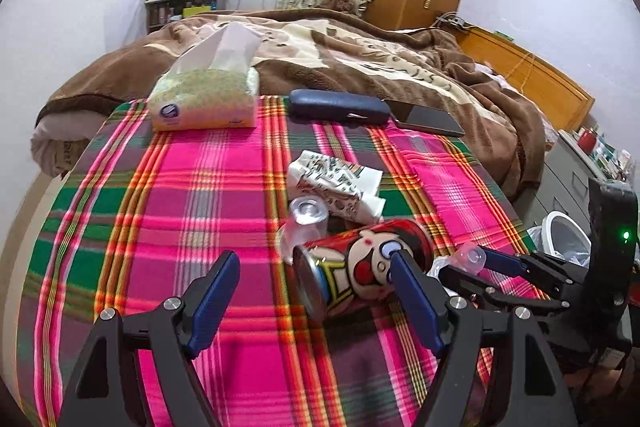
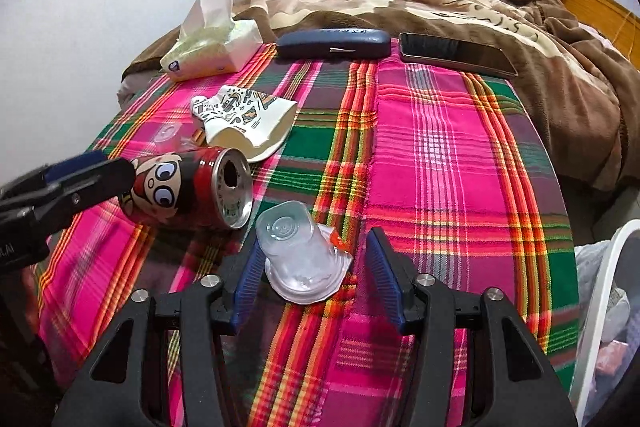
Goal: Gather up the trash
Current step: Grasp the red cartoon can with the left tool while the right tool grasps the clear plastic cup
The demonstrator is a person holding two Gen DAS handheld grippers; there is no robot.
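A red cartoon drink can point(image 1: 360, 267) lies on its side on the plaid cloth point(image 1: 200, 195). My left gripper point(image 1: 314, 259) is open around it, the right finger in front of the can's body and the left finger well clear. In the right wrist view the can point(image 2: 188, 187) lies left of a clear plastic cup point(image 2: 296, 247) that rests on its side. My right gripper point(image 2: 316, 241) straddles this cup; the left pad touches it and the right pad stands apart. Beyond lie a crumpled printed paper wrapper point(image 1: 336, 183) point(image 2: 244, 119) and a second clear cup point(image 1: 306, 223).
At the cloth's far edge sit a tissue pack point(image 1: 204, 99), a dark glasses case point(image 1: 340, 107) and a phone point(image 1: 432, 121). A bed with a brown blanket point(image 1: 360, 59) lies behind. A white bin with a bag liner point(image 2: 600, 287) stands at the right.
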